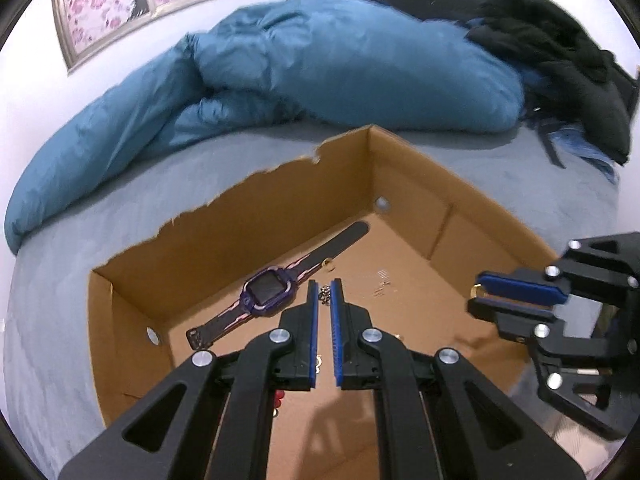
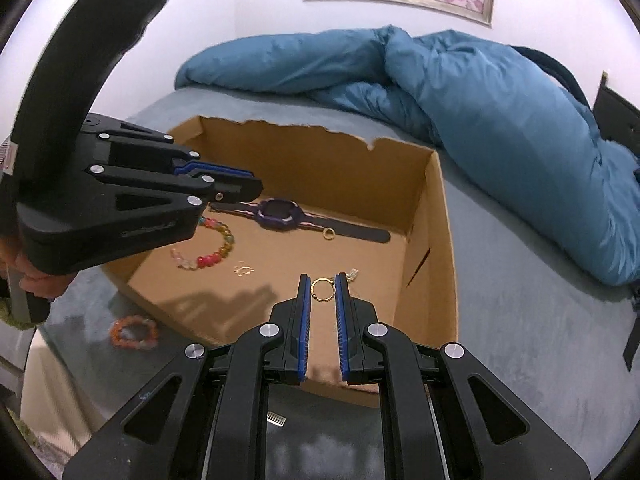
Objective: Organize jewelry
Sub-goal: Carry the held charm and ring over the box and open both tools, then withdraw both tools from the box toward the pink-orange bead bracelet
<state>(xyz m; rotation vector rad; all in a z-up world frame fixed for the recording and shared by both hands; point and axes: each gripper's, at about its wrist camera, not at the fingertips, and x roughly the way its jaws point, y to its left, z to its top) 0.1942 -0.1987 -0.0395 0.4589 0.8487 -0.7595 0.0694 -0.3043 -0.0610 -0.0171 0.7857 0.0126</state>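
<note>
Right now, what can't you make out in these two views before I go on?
- Left wrist view: most of the small metal piece, hidden by the left gripper.
- Left wrist view: the red beads, hidden under the same gripper.
- Right wrist view: whether the right gripper touches the gold ring.
- Right wrist view: the orange bracelet is blurred.
</note>
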